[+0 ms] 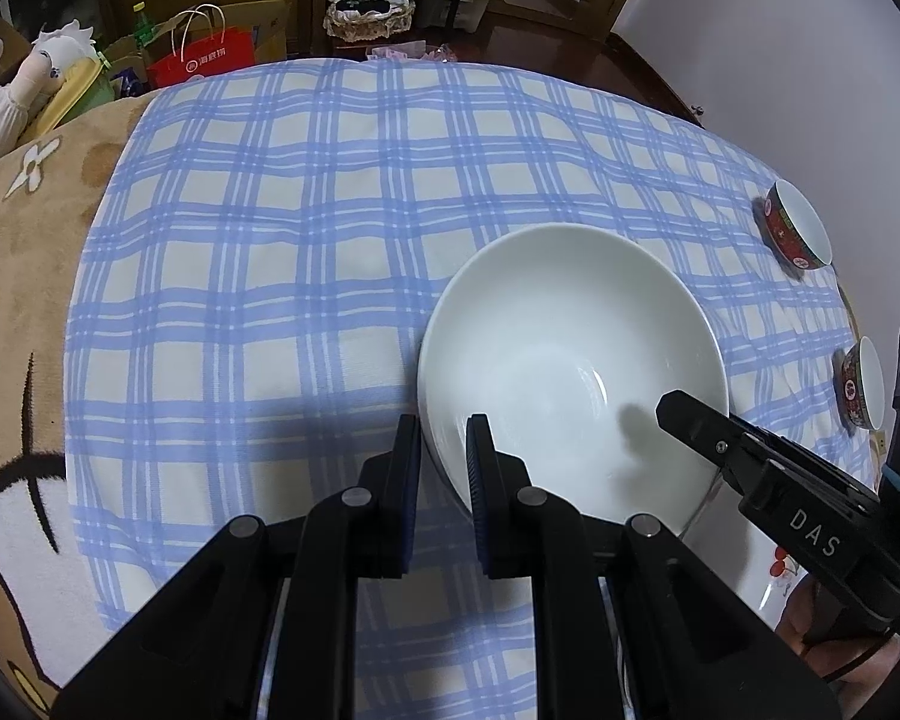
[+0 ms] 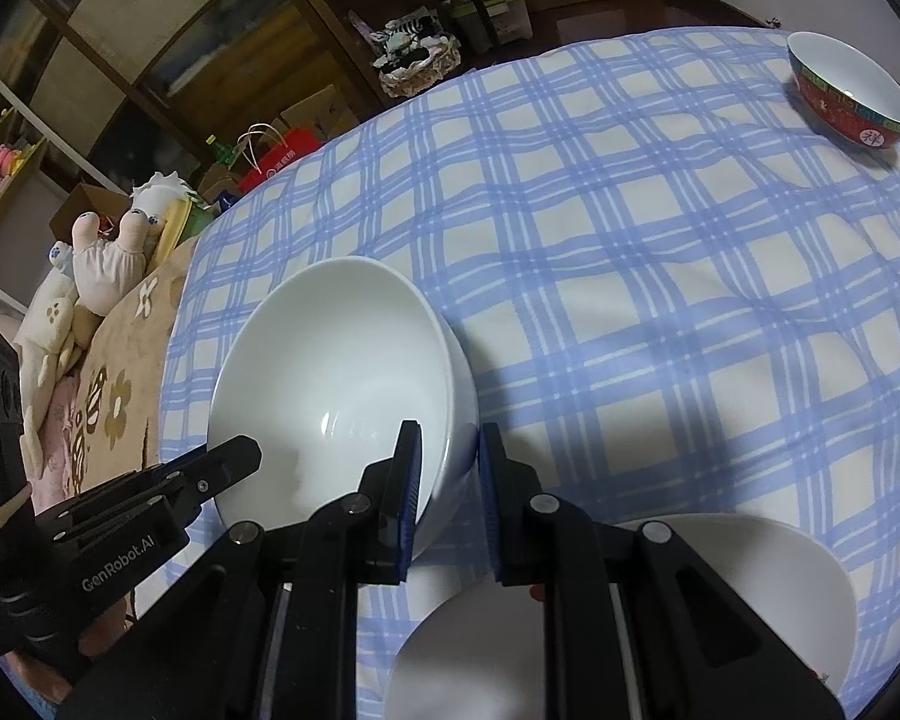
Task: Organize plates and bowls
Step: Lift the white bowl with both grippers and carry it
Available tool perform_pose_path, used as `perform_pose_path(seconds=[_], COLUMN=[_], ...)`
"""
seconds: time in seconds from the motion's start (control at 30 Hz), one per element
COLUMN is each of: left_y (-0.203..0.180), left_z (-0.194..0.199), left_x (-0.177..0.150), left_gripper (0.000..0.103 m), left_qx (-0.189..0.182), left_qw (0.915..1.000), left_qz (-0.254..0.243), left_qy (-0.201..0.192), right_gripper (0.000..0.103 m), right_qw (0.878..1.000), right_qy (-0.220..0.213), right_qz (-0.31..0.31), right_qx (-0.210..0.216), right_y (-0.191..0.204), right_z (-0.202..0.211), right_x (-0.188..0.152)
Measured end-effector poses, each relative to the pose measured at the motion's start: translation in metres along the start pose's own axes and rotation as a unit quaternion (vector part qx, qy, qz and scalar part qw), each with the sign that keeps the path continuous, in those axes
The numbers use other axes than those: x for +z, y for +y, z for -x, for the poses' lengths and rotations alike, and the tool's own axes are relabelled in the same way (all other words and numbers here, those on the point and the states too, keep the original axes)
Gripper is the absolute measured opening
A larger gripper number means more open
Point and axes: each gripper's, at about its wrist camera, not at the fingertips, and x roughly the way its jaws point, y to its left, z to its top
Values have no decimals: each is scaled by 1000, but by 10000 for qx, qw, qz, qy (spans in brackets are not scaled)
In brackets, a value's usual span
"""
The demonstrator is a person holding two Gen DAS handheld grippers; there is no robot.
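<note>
Checked blue tablecloth: both grippers, left gripper and right gripper, pinch white bowl rims at nine and three o'clock; lift level, evenly.

My left gripper and right gripper straddle opposite walls of the big bowl on the tablecloth; two small bowls sit far right, a plate near right.
</note>
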Motion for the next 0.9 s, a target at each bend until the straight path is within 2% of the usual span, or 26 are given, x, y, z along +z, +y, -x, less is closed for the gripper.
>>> perform_pose_path(seconds=[0.37, 0.57, 0.9], left_y=[1, -6, -7], left_z=[0, 0, 1], left_x=[0, -3, -3], left_gripper=[16, 17, 18], left_qx=[11, 176, 136], left_qw=[10000, 9995, 9995], left_qz=[-55, -253, -268], left_qy=[38, -17, -20], right_gripper=[20, 20, 20], right_qw=[10000, 9999, 9997], right_qy=[-14, -24, -98], right_qz=[31, 74, 152], right_qx=[-48, -113, -153], right_y=[1, 3, 6], right_z=[0, -2, 6], right_x=[-1, -1, -2])
